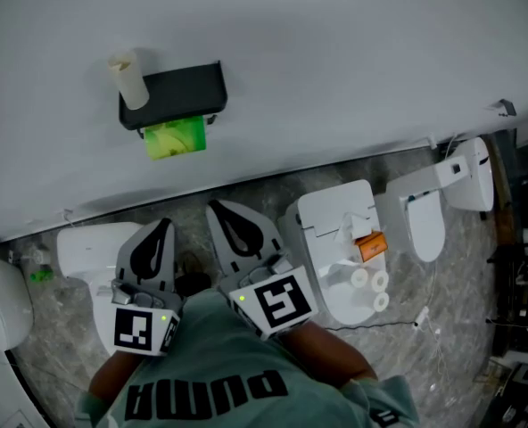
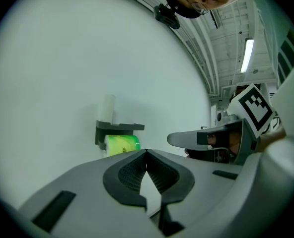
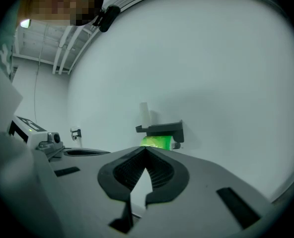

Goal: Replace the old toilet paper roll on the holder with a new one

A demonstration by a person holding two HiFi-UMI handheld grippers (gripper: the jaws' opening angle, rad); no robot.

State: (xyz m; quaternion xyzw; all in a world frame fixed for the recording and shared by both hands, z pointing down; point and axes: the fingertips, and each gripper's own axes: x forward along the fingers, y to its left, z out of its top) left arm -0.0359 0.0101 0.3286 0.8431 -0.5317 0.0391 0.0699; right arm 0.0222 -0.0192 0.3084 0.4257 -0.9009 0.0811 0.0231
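On the pale wall (image 1: 353, 52) a dark holder (image 1: 179, 92) is fixed, and a bright green roll (image 1: 175, 138) sits just under its flat top. A pale tube (image 1: 128, 80) stands upright on the left end of that top, touching the wall or very near it.

The left gripper (image 2: 146, 153) has its jaws together, tips meeting, with nothing between them. The right gripper (image 3: 146, 150) is the same: jaws closed tip to tip and empty. In the head view the two are side by side at the person's front, close to each other and pointing toward the wall. Both are well apart from the holder, which shows just above the jaw tips in each gripper view. The left gripper view also catches the right gripper off to its right.

On the speckled floor (image 1: 460, 266) to the right stands a white toilet (image 1: 335, 208). Three white rolls (image 1: 371, 288) lie clustered on it, with a small orange thing (image 1: 371, 245) just beside them. More white fixtures stand along the base of the wall on both sides.
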